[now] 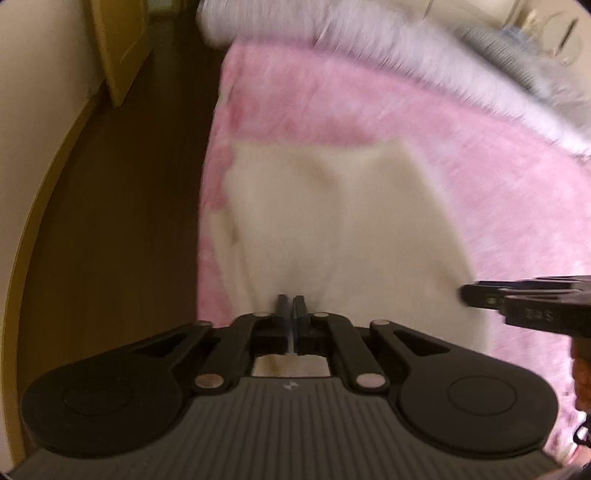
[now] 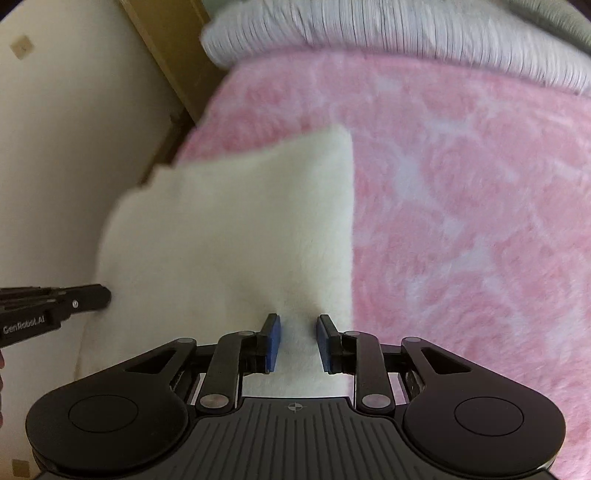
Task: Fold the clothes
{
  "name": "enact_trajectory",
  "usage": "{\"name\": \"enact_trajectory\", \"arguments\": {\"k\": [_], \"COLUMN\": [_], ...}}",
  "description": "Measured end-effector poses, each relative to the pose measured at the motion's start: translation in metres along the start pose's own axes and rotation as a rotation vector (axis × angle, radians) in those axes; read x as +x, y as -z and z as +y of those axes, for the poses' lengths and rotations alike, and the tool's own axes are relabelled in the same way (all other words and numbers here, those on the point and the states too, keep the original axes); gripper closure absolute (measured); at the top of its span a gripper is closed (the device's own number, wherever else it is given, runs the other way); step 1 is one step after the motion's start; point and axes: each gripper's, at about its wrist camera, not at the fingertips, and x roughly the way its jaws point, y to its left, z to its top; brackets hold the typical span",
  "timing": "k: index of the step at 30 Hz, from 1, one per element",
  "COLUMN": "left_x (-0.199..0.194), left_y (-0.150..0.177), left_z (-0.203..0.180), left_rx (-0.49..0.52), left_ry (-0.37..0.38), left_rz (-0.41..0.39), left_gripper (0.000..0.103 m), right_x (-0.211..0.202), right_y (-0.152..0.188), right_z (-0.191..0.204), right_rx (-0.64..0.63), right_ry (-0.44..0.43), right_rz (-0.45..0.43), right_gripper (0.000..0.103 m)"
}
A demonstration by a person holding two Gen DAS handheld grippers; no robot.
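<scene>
In the left wrist view the left gripper [image 1: 292, 301] is pointing steeply down with its two fingers pressed together, and the near edge of the cream garment [image 1: 332, 221] is looking pinched between them, though motion blur is hiding the exact contact. In the right wrist view the right gripper [image 2: 297, 328] is standing with its blue pads [image 2: 272, 341] partly apart, the fleece of the same garment [image 2: 240, 229] bunching up in the gap between them; whether the pads are actually pressing on it cannot be told. Both tools are working along the garment's near edge, the left one coming in from the left side of the right view [image 2: 105, 295] and the right one from the right side of the left view [image 1: 463, 293]. White lettering reading "GenRobot.AI" is showing on the side of the left tool, while the small embossed marks on the right tool are too blurred to read. The cream garment is lying on a pink fluffy blanket [image 2: 461, 203], toward its left edge, with its long axis running from near to far and its straight right edge heading away from the grippers; its far end is sloping off to the left with a ragged, stepped outline. Beyond the blanket a grey ribbed cover [image 2: 369, 33] is lying across the far side, and to the left dark floor [image 1: 122, 221] and a wooden door frame [image 1: 118, 48] are showing.
</scene>
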Motion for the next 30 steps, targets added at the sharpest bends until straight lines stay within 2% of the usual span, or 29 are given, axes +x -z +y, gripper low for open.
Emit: {"name": "enact_trajectory", "arguments": {"k": [2,4,6,8,9,10,13,18,21,23,25,30], "left_x": [0.009,0.004,-0.003,-0.005,-0.002,0.001,0.033,0.031,0.013,-0.004,-0.018,-0.055], "left_y": [-0.004,-0.017,-0.028,-0.039,-0.043,-0.048,-0.055,-0.054,-0.047,-0.041,-0.032,-0.004], "left_z": [0.01,0.011,0.009,0.008,0.009,0.009,0.008,0.002,-0.004,-0.011,-0.019,-0.044], "left_rx": [-0.058,-0.069,-0.063,-0.069,-0.08,-0.09,-0.098,-0.13,-0.157,-0.171,-0.193,-0.23], "left_ry": [0.011,0.002,-0.005,-0.005,-0.002,0.002,-0.021,-0.056,-0.075,-0.091,-0.106,-0.171], "left_rz": [0.016,0.013,-0.023,-0.046,-0.049,-0.052,0.013,0.002,0.0,-0.004,0.025,0.108], "left_gripper": [0.101,0.101,0.102,0.102,0.101,0.101,0.102,0.103,0.101,0.096,0.086,0.083], "right_x": [0.0,-0.006,-0.021,-0.029,-0.027,-0.018,0.016,0.016,0.003,-0.013,-0.031,-0.067], "right_y": [-0.003,-0.013,-0.02,-0.031,-0.036,-0.04,-0.038,-0.034,-0.035,-0.033,-0.028,-0.01], "right_z": [0.002,0.003,-0.002,-0.003,-0.003,-0.004,-0.008,-0.01,-0.018,-0.023,-0.026,-0.024], "right_rx": [-0.04,-0.047,-0.003,-0.001,-0.004,-0.004,0.0,0.01,0.074,0.1,0.093,0.04], "right_ry": [0.013,0.009,-0.026,-0.02,-0.014,-0.006,0.027,0.044,0.02,-0.005,-0.014,-0.011], "right_rz": [0.013,0.026,-0.051,-0.123,-0.129,-0.115,-0.038,-0.061,-0.019,-0.009,0.002,0.101], "right_gripper": [0.076,0.076,0.076,0.076,0.076,0.076,0.076,0.074,0.074,0.074,0.074,0.072]}}
